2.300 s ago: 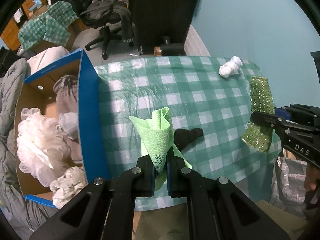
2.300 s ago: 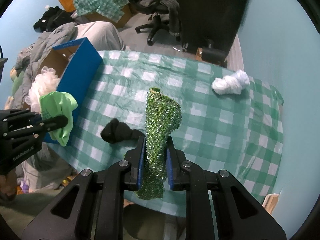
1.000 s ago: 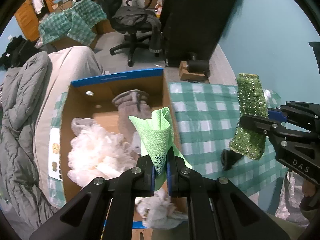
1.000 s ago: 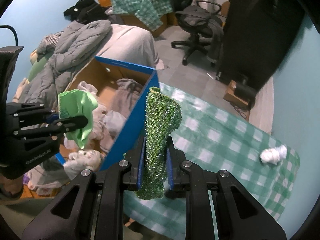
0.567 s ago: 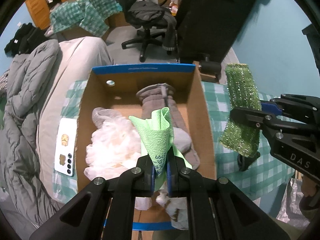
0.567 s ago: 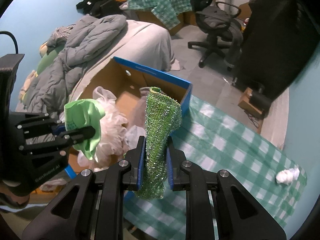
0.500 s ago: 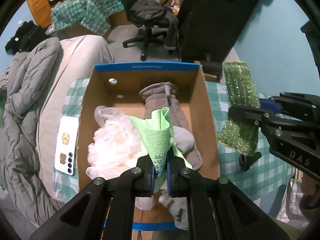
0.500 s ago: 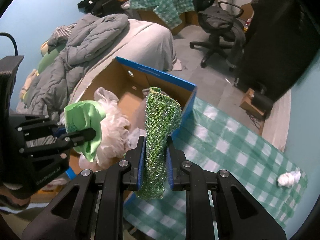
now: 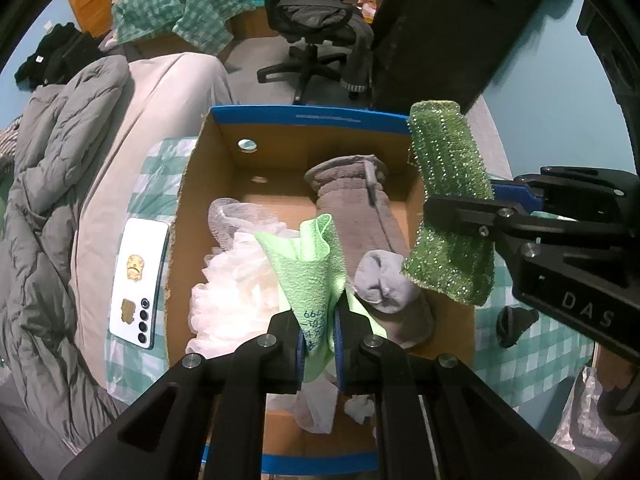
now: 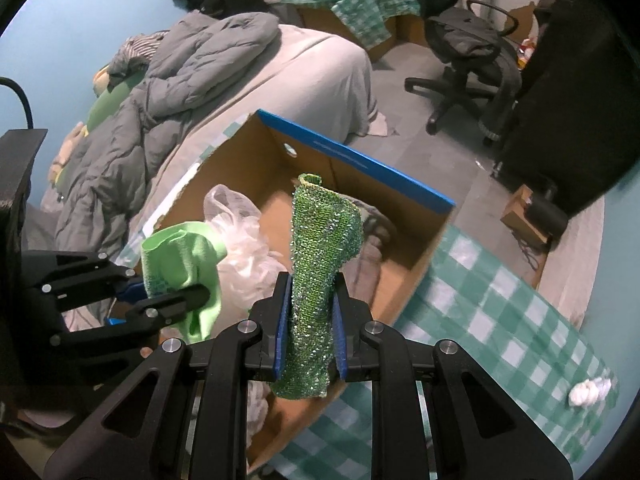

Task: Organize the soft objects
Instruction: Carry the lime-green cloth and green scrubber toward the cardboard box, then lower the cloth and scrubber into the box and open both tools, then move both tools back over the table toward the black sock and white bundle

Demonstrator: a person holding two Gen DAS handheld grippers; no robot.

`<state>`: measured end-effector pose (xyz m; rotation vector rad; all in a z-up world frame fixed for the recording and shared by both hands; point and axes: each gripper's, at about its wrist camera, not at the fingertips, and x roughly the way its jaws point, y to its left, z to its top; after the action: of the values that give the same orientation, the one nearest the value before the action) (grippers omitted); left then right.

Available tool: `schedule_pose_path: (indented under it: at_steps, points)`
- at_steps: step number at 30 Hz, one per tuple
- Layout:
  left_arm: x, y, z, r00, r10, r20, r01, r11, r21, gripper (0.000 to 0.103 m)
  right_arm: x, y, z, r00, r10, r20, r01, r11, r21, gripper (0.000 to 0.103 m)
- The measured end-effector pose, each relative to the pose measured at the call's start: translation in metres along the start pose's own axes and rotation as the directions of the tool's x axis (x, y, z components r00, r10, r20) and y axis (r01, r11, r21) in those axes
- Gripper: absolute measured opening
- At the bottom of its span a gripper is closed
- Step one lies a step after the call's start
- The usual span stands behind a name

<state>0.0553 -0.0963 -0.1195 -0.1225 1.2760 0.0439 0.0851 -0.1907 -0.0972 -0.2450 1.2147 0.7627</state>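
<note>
Black fingers point(image 9: 280, 332), blue pads, silver screws, "DAS" marking.

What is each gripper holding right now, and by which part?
Left gripper pinches the light green cloth near its lower end; right gripper clamps the sparkly green scrubbing cloth below its middle.

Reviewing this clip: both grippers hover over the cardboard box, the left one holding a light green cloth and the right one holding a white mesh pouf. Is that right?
Not quite. The right gripper holds a sparkly dark green scrubber cloth, not a white pouf; the right wrist view shows it. The white mesh pouf already lies in the cardboard box. The left gripper does hold the light green cloth.
</note>
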Motion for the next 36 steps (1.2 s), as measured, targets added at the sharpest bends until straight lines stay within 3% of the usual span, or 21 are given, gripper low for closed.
schedule_pose_path:
  at_steps: [2, 4, 6, 11, 13, 17, 22, 36]
  points:
    - [0.002, 0.004, 0.0, 1.0, 0.0, -0.007, 0.0, 1.0, -0.018, 0.027, 0.005, 0.002, 0.003, 1.0, 0.002, -0.012, -0.002, 1.0, -0.009, 0.02]
    - [0.001, 0.008, 0.0, 1.0, -0.004, 0.001, 0.004, 0.999, -0.036, 0.032, 0.006, 0.003, 0.005, 1.0, -0.01, -0.009, 0.01, 1.0, -0.014, 0.024]
    - [0.0, 0.011, 0.001, 1.0, -0.008, 0.007, 0.008, 0.999, -0.043, 0.037, 0.007, 0.004, 0.006, 1.0, -0.023, -0.007, 0.023, 1.0, -0.021, 0.039]
    - [-0.003, 0.013, 0.001, 1.0, 0.002, 0.018, -0.001, 0.999, -0.049, 0.044, 0.001, 0.001, 0.007, 0.999, -0.048, 0.013, 0.048, 0.999, -0.007, 0.055]
    - [-0.005, 0.013, 0.001, 1.0, 0.007, 0.023, -0.006, 0.999, -0.054, 0.054, -0.003, -0.002, 0.006, 0.998, -0.059, 0.019, 0.059, 0.998, 0.001, 0.056]
    - [-0.013, 0.011, 0.001, 0.999, 0.003, 0.046, -0.001, 0.998, -0.058, 0.055, -0.008, -0.009, 0.004, 0.998, -0.062, 0.022, 0.062, 0.998, 0.023, 0.058]
    - [-0.02, 0.006, -0.001, 0.998, 0.007, 0.064, -0.003, 0.998, -0.064, 0.066, -0.017, -0.017, -0.002, 0.997, -0.068, 0.023, 0.067, 0.997, 0.037, 0.062]
    - [-0.024, -0.032, -0.007, 0.998, -0.001, 0.056, 0.003, 1.0, -0.031, 0.067, -0.044, -0.049, -0.03, 0.994, -0.108, 0.021, 0.106, 0.99, 0.098, 0.066]
